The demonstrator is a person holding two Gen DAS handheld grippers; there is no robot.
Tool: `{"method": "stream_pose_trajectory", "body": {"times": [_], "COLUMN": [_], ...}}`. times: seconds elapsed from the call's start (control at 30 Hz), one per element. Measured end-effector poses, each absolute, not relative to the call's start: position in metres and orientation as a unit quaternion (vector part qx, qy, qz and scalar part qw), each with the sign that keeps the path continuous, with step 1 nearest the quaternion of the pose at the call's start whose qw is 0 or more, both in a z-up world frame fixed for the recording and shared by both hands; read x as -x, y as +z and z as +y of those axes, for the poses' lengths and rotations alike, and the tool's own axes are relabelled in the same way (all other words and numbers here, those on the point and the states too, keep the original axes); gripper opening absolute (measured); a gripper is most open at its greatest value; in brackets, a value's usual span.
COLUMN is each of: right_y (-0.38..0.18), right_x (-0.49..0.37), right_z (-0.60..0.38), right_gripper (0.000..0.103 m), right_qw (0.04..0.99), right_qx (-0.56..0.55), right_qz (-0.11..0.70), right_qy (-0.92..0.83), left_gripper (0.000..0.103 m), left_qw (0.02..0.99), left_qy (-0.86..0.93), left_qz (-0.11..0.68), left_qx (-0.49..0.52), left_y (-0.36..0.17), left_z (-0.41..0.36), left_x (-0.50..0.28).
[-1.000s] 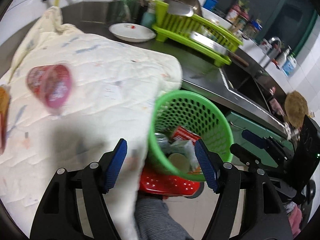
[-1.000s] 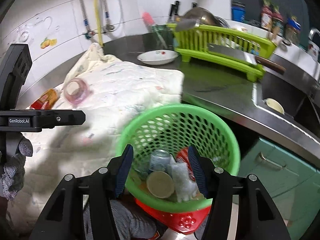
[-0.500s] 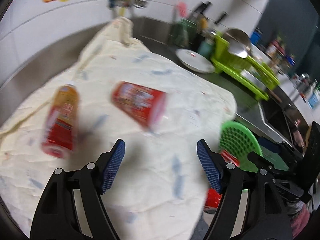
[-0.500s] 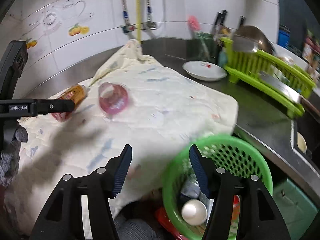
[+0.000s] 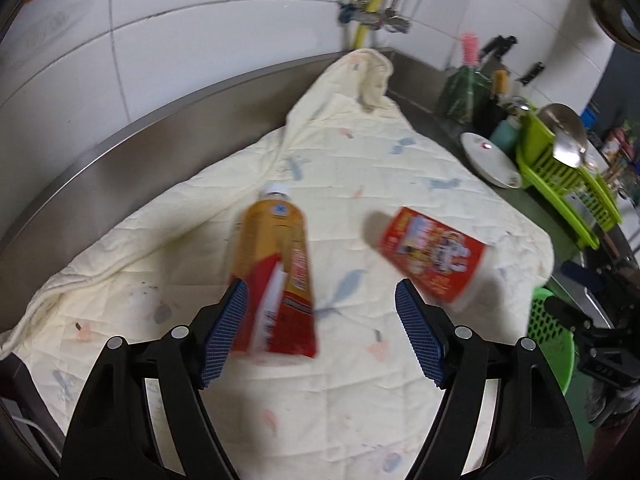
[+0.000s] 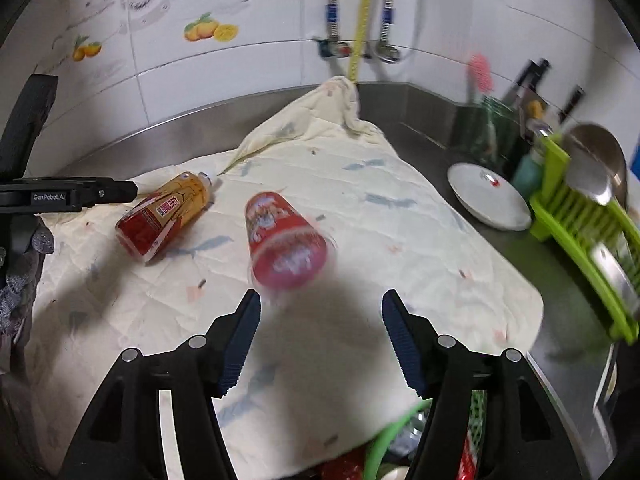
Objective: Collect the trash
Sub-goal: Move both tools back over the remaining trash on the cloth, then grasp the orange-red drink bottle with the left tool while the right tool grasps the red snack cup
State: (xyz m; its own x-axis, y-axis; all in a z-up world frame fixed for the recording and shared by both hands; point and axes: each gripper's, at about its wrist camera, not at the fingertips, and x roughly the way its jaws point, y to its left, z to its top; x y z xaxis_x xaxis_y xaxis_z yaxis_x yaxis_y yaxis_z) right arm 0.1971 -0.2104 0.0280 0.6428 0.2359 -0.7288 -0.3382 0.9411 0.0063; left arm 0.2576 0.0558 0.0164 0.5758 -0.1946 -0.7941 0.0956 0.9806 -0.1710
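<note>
White tiled walls with fruit decals back a steel worktop that runs to a green dish rack and a white plate at the far right. Spread over most of that worktop is a cream quilted cloth, rumpled at its far end under the wall taps.

On the cloth lie the two pieces of trash you have yet to collect: an amber drink bottle with a red label, on its side with its cap pointing to the far wall, and just to its right a red printed cup, tipped over with its mouth toward you.

At the near right edge, below the worktop, sits the green basket, already holding some rubbish.

Your left claw is released and empty, hanging over the bottle's base. Your right claw is empty too, its jaws opening, just short of the cup.

Both items are round and free to roll on soft cloth, so a glancing touch could likely send either away. A pad could also pinch a fold of the quilt and drag it. The thin cup may well crush if clamped across its mouth.
</note>
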Motion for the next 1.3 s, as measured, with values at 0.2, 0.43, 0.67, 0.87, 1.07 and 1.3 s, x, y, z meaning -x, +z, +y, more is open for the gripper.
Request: {"method": "stream_pose_trajectory", "body": {"times": [0.2,0.43,0.67,0.87,1.07,1.3], "right_y": [0.026,0.008,-0.012,-0.028,-0.033,-0.040], "right_x": [-0.239,-0.285,-0.311,-0.326,-0.334,-0.338], "right_z": [-0.176,-0.143,-0.120,-0.113,-0.109,-0.105], "right_gripper": [0.063,0.063,0.063,0.063,0.064,0.065], "right_qw": [0.890,0.872,0.854,0.842,0.838,0.833], "right_qx": [0.098,0.139,0.168,0.184,0.186,0.190], "right_qz": [0.409,0.434,0.456,0.473,0.479,0.485], "right_qy": [0.176,0.179,0.185,0.183,0.184,0.186], "left_gripper": [0.078,0.080,0.081,0.081,0.081,0.081], "left_qw": [0.878,0.868,0.860,0.855,0.848,0.842], "left_qy": [-0.067,-0.065,-0.069,-0.074,-0.079,-0.080], "left_qz": [0.471,0.489,0.504,0.513,0.523,0.533], "left_qx": [0.051,0.050,0.033,0.028,0.029,0.028], "left_y": [0.001,-0.016,-0.028,-0.037,-0.044,-0.054], "left_z": [0.074,0.084,0.080,0.076,0.074,0.073], "left_x": [-0.279,-0.296,-0.306,-0.313,-0.319,-0.322]}}
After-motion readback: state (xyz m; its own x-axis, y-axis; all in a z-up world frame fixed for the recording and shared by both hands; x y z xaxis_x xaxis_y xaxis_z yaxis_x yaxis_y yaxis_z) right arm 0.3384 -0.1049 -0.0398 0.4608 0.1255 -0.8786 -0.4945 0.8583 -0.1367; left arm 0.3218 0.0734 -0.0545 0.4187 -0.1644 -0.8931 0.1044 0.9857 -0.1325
